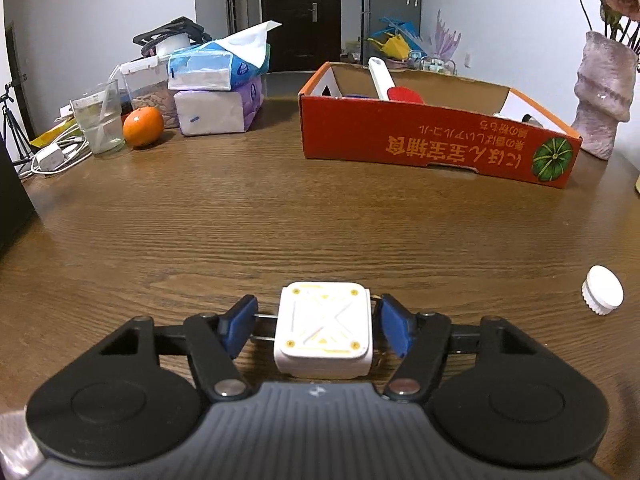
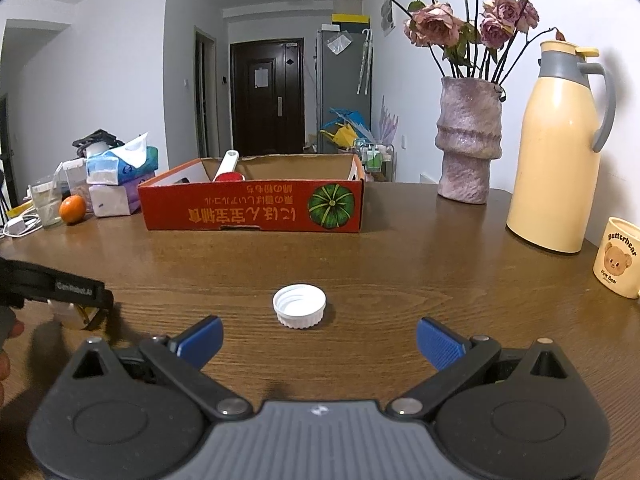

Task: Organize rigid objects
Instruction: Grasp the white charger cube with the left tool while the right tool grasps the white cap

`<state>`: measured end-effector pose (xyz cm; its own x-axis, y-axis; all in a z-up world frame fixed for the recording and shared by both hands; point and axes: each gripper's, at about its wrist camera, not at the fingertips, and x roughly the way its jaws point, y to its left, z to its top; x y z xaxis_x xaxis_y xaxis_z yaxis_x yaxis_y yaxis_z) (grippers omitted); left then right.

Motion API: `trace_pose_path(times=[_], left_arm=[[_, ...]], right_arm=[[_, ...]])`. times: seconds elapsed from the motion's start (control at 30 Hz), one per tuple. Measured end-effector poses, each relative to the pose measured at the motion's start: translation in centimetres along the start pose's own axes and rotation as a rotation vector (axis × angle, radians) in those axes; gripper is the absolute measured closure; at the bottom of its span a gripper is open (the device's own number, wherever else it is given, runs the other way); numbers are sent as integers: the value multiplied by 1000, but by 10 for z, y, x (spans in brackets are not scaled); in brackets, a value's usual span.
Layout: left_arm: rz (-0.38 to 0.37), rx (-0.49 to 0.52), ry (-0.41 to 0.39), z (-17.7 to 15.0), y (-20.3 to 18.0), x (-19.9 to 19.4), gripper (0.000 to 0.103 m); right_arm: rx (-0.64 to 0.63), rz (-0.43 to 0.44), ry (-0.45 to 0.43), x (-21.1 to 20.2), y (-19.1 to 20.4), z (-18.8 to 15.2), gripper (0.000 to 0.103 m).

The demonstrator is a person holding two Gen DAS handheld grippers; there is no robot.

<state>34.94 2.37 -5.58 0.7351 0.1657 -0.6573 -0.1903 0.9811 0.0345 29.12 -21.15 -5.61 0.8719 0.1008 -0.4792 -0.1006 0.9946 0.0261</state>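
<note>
A white square block with yellow marks (image 1: 323,332) lies on the wooden table between the blue pads of my left gripper (image 1: 318,328); the pads stand just off its sides with small gaps, so the gripper is open around it. A white bottle cap (image 2: 299,305) lies upside down on the table just ahead of my right gripper (image 2: 319,342), which is open and empty. The cap also shows in the left wrist view (image 1: 603,289) at the far right. A red cardboard box (image 2: 256,206) at the back holds a white-handled red scoop (image 2: 228,170).
Tissue packs (image 1: 216,92), an orange (image 1: 143,126), a glass (image 1: 100,120) and cables stand at the back left. A pink vase with flowers (image 2: 468,140), a cream thermos (image 2: 560,152) and a bear mug (image 2: 618,262) stand at the right. My left gripper (image 2: 68,290) shows at left.
</note>
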Motion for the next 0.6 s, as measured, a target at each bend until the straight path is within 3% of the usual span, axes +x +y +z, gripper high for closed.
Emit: trace_pose_path(times=[0.6], left_arm=[[-22, -19, -126, 11, 16, -28, 36]], right_arm=[[-42, -6, 52, 24, 8, 10, 0]])
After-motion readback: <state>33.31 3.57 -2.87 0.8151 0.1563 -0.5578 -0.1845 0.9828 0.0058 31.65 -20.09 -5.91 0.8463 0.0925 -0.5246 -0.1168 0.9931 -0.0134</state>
